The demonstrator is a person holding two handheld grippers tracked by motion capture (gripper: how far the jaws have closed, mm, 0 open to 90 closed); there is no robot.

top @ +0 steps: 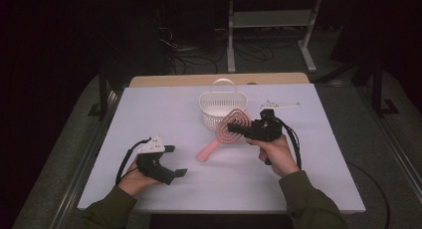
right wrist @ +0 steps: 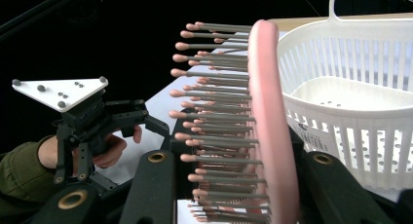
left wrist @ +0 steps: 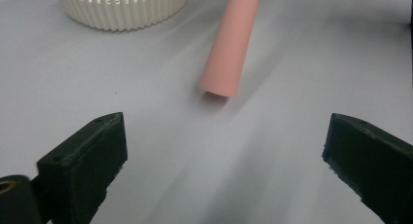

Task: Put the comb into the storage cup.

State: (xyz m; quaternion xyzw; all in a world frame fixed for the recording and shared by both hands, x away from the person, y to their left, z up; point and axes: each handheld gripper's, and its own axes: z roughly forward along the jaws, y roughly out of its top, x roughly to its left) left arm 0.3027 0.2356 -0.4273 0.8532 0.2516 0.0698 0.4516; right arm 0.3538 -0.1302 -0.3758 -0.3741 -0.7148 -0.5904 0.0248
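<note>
Pink plastic paddle hairbrush (top: 226,132): in the high view your right gripper (top: 242,130) clamps its head beside the white slatted plastic basket (top: 219,109), handle slanting toward your left gripper (top: 176,161). Left gripper view: jaws spread wide, empty, handle end (left wrist: 226,53) straight ahead. Right gripper view: bristles (right wrist: 214,117) face the left gripper.

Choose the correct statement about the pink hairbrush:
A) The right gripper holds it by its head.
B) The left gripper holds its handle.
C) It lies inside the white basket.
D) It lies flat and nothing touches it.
A: the right gripper is shut on the pink hairbrush at its head; its handle slants down toward the table, beside the white basket.
</note>
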